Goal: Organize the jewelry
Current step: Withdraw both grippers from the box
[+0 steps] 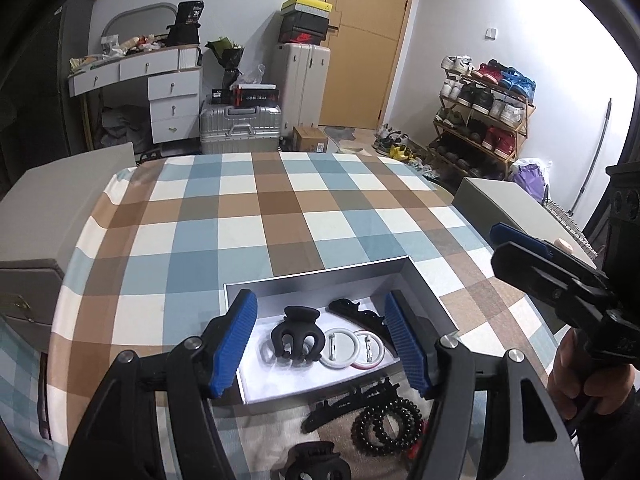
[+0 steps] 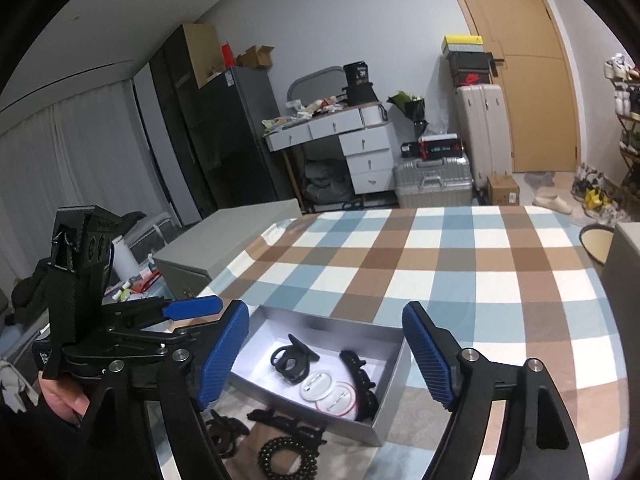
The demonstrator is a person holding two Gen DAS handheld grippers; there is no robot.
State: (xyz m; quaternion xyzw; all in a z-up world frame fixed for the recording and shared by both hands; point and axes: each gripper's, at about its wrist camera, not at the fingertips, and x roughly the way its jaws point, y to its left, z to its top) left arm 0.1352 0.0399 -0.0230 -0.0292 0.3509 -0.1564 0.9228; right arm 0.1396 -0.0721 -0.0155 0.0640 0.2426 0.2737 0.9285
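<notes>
**Both grippers stood open above the jewelry box**

Nearest the left wrist camera, the left gripper (image 1: 322, 342) hung with its blue ribbed pads spread apart and nothing between them; no pad touched any item. Seen through that gap, the shallow grey box (image 1: 320, 270) sat on the checked tablecloth (image 1: 280, 200) with its white floor showing. Inside it lay a black claw clip (image 1: 297, 334) at the left, a long black hair clip (image 1: 358, 312) along the far right side, and two round pin badges (image 1: 336, 348) face down side by side, their pin backs up. The claw clip overlapped a third pale ring, partly hidden.

Outside the box, on the near side of the cloth, lay a black barrette (image 1: 348, 402), a coil of black bead bracelets (image 1: 386, 426) just beside it, and a second black claw clip (image 1: 316, 462) at the very bottom edge, partly cut off.

The right gripper (image 2: 326, 356) was likewise wide, its pads well apart and empty, hanging over the same box (image 2: 394, 364). From that side the barrette (image 2: 288, 426) and the bracelets (image 2: 286, 458) showed in front of the box's near wall. The right hand (image 1: 576, 376) gripped its handle at the right edge of the left view.

Behind the table stood a white desk with drawers (image 1: 168, 96), suitcases (image 1: 240, 128), a wooden door (image 1: 364, 40) and a shoe rack (image 1: 484, 116).
</notes>
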